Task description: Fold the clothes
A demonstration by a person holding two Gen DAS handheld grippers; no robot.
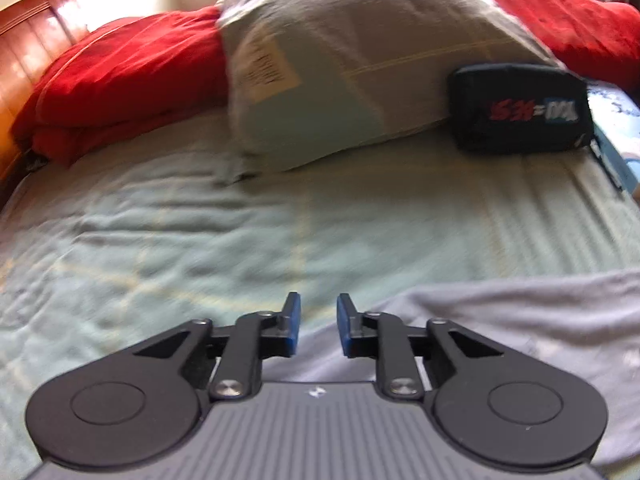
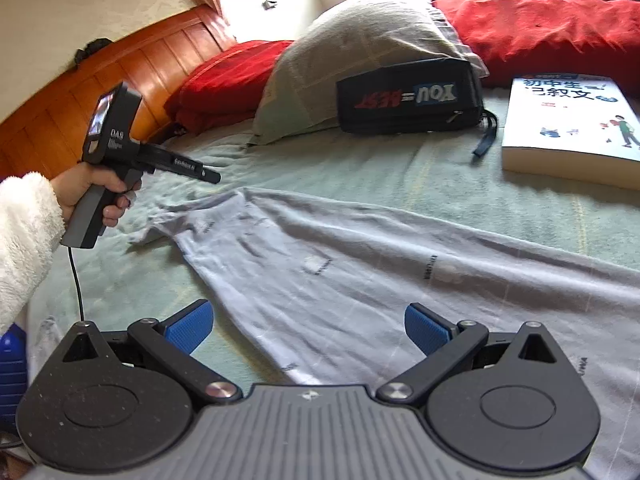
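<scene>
A: Left view: left gripper (image 1: 319, 326) stands slightly apart, empty, above the shirt (image 1: 500, 320) edge. Take one layer only.

B: Right view: right gripper (image 2: 309, 330) wide apart over the shirt on the bed (image 2: 360, 168). The book (image 2: 572, 128) and pouch (image 2: 408, 96) lie near; the pillow (image 2: 360, 52) sits behind.
</scene>
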